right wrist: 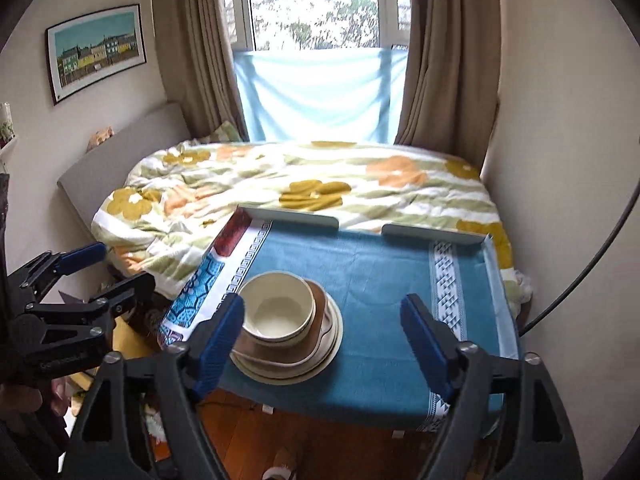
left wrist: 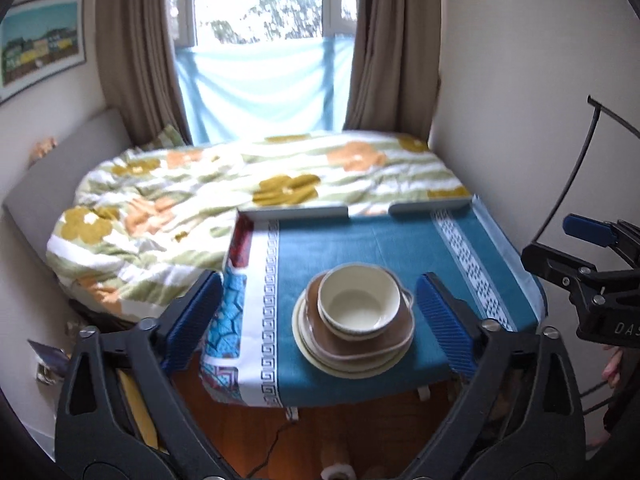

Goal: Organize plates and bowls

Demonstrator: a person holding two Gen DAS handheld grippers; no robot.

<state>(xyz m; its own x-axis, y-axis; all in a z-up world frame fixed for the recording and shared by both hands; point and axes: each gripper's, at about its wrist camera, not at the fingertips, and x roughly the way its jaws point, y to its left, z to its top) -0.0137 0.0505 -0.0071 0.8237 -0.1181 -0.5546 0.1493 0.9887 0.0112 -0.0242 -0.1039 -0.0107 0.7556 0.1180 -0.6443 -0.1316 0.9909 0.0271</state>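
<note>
Left wrist view: the left gripper (left wrist: pixel 320 316) stands wide open, holding nothing, with the stack of plates (left wrist: pixel 352 344) and cream bowl (left wrist: pixel 359 300) at lower centre on the blue tablecloth (left wrist: pixel 360 240). Right wrist view has the right gripper (right wrist: pixel 324 344) also spread and empty; the stack, perhaps three plates, sits lower left of centre.

Both wrist views angled down, slightly blurred, sharing stacked dishes (left wrist: pixel 354 316) on blue-clothed table (right wrist: pixel 372 264), bed (left wrist: pixel 192 184) beyond.
</note>
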